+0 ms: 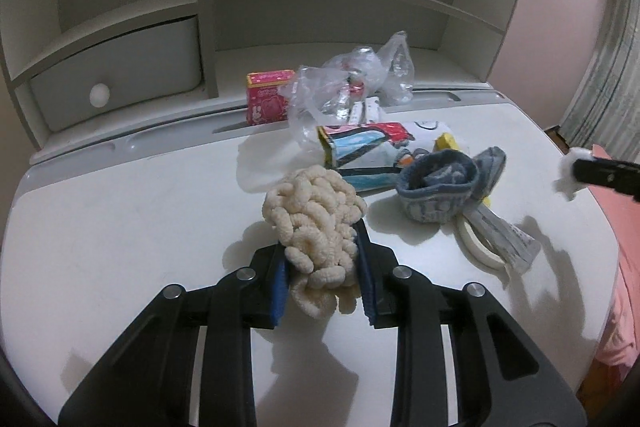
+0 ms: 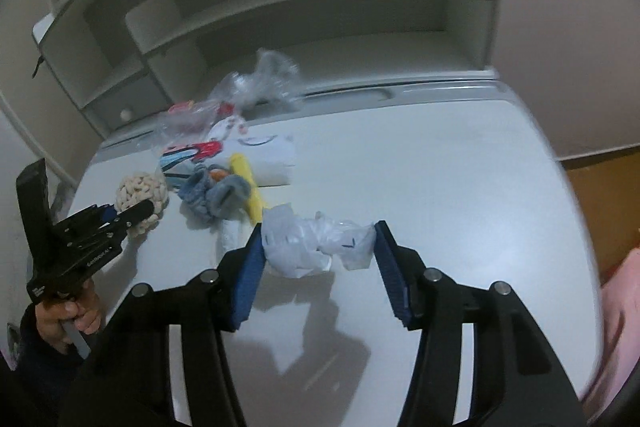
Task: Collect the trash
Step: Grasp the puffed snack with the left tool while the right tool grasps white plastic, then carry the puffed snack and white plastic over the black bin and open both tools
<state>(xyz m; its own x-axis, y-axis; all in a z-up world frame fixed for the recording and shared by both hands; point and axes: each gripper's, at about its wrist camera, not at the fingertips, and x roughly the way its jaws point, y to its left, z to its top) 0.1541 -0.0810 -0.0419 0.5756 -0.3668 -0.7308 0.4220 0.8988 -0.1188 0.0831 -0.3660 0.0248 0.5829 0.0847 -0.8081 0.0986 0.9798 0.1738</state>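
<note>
Left wrist view first: the left gripper (image 1: 320,267) is closed down on a cream knitted ball (image 1: 314,227), blue pads pressing its sides, the ball resting on or just off the white desk (image 1: 120,207); I cannot tell which. The risk here is that this squashy, loopy thing bulges out past the fingertips, so it could squirm free if the squeeze is shallow. Just right of it sit a blue sock (image 1: 444,187), a printed paper roll (image 1: 372,151) and, behind, a clear plastic bag (image 1: 352,83) beside a pink carton (image 1: 268,97), all packed close together. A swing to the right could drag the sock along.

Over to the right wrist view: the right gripper (image 2: 320,247) stands wide open around a crumpled white plastic wrapper (image 2: 316,247), the left pad touching it, the right pad at its edge. The wrapper is light and springy, and I judge it may slide or puff out as the jaws close. The frame is blurred, so the contact is hard to confirm.
</note>
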